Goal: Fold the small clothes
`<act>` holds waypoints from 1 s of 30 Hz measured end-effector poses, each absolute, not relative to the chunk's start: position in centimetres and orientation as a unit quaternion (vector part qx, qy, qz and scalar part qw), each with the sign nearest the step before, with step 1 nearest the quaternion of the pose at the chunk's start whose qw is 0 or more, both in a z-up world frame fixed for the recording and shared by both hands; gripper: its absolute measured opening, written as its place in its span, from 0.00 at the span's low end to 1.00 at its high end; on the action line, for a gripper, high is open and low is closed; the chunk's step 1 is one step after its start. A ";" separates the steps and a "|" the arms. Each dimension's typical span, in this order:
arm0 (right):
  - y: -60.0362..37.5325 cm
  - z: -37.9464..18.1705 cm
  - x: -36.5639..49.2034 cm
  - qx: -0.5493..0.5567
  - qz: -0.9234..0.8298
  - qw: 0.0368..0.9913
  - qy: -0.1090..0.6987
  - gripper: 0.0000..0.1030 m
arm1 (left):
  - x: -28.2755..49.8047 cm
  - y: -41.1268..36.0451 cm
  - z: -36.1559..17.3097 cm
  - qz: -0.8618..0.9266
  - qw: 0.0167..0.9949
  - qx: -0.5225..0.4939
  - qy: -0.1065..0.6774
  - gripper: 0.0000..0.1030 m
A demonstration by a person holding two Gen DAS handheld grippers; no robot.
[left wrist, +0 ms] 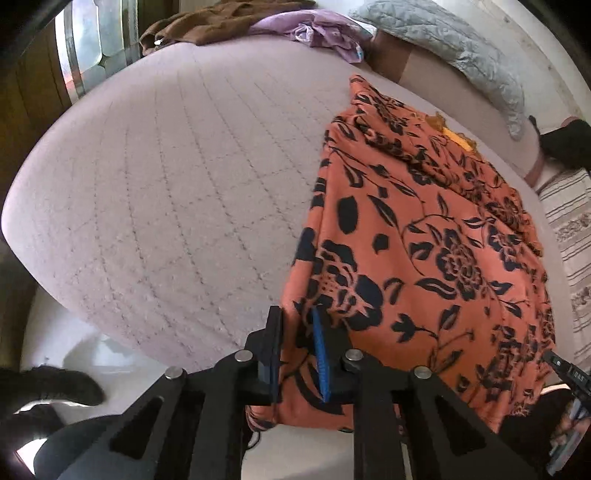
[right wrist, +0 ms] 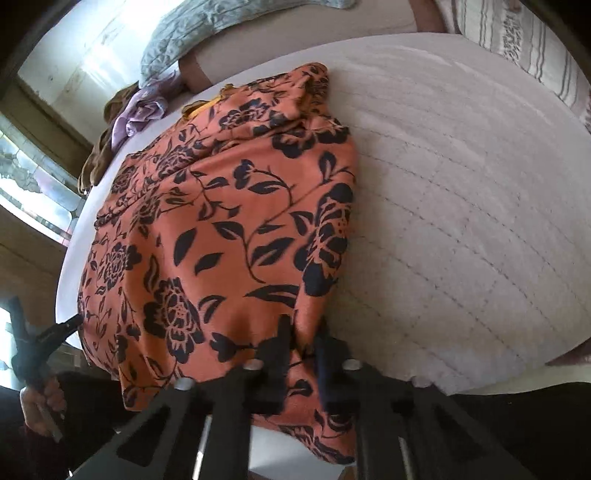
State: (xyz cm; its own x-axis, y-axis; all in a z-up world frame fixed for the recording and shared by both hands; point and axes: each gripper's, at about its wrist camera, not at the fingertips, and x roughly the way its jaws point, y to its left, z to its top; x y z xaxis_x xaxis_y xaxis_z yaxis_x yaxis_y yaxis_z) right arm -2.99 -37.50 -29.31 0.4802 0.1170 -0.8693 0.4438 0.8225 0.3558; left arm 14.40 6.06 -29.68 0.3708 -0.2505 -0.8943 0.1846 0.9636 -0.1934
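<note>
An orange garment with a black flower print [left wrist: 424, 229] lies spread on the quilted bed [left wrist: 166, 184], its near hem hanging over the bed's front edge. My left gripper [left wrist: 297, 317] is shut on the garment's near left corner. In the right wrist view the same garment [right wrist: 229, 229] fills the left half of the bed [right wrist: 461, 221], and my right gripper [right wrist: 304, 328] is shut on its near right corner. Each gripper shows at the edge of the other's view: the right gripper [left wrist: 554, 360] and the left gripper [right wrist: 74, 323].
A brown cloth [left wrist: 221, 22] and a purple cloth [left wrist: 325, 33] lie at the bed's far side. A grey-blue quilted blanket [left wrist: 461, 48] drapes over the headboard. A striped pillow [right wrist: 517, 40] lies at the far right. A window [right wrist: 33, 184] is to the left.
</note>
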 end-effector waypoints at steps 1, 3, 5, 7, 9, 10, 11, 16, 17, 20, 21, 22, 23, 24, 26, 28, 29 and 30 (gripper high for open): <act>-37.7 -29.1 -3.1 0.291 -0.096 0.814 0.494 0.10 | 14.4 6.1 -29.7 -0.130 0.827 -0.030 0.547 0.17; -38.0 -29.0 -3.1 0.299 -0.089 0.811 0.495 0.10 | 14.4 6.6 -30.0 -0.126 0.818 -0.039 0.559 0.28; -38.0 -29.2 -3.1 0.298 -0.096 0.802 0.509 0.14 | 14.3 7.1 -30.4 -0.127 0.806 -0.059 0.575 0.59; -37.9 -30.0 -2.9 0.295 -0.107 0.786 0.532 0.16 | 13.8 7.3 -30.5 -0.144 0.800 -0.074 0.578 0.64; -37.9 -30.2 -3.2 0.296 -0.102 0.791 0.526 0.22 | 13.4 6.8 -30.6 -0.167 0.794 -0.070 0.580 0.64; -37.8 -30.3 -3.2 0.294 -0.097 0.793 0.525 0.24 | 13.3 6.5 -30.7 -0.169 0.796 -0.060 0.578 0.62; -37.7 -30.2 -3.3 0.289 -0.093 0.795 0.525 0.26 | 13.2 6.3 -30.7 -0.163 0.799 -0.051 0.577 0.57; -36.3 -29.4 -2.7 0.250 -0.073 0.814 0.520 0.08 | 14.3 7.2 -30.4 -0.185 0.788 -0.102 0.578 0.07; -36.4 -28.8 -2.6 0.256 -0.069 0.817 0.511 0.08 | 14.4 7.3 -30.0 -0.191 0.788 -0.109 0.575 0.07; -37.3 -26.4 -2.2 0.279 -0.056 0.834 0.472 0.08 | 14.7 7.4 -28.2 -0.220 0.793 -0.114 0.556 0.07; -37.6 -25.7 -2.1 0.286 -0.053 0.839 0.461 0.08 | 15.0 7.3 -27.5 -0.232 0.793 -0.124 0.550 0.07; -38.2 -24.5 -1.8 0.296 -0.049 0.844 0.445 0.08 | 15.4 7.3 -26.5 -0.243 0.794 -0.133 0.541 0.07; -38.8 -23.7 -1.3 0.304 -0.046 0.848 0.432 0.08 | 15.8 7.4 -25.6 -0.251 0.796 -0.138 0.533 0.07; -39.2 -22.9 -1.0 0.311 -0.043 0.851 0.421 0.08 | 16.6 7.4 -24.8 -0.258 0.798 -0.145 0.525 0.07; -40.3 -21.5 0.4 0.330 -0.037 0.854 0.399 0.08 | 18.2 7.3 -23.1 -0.273 0.800 -0.161 0.510 0.07; -42.0 -20.4 2.3 0.353 -0.036 0.854 0.380 0.08 | 20.3 7.0 -21.6 -0.281 0.803 -0.171 0.497 0.07; -42.9 -20.2 3.3 0.364 -0.036 0.853 0.373 0.08 | 21.2 7.0 -21.2 -0.283 0.805 -0.171 0.493 0.07; -43.5 -20.1 3.9 0.372 -0.037 0.852 0.367 0.08 | 22.3 6.6 -20.5 -0.284 0.808 -0.170 0.488 0.07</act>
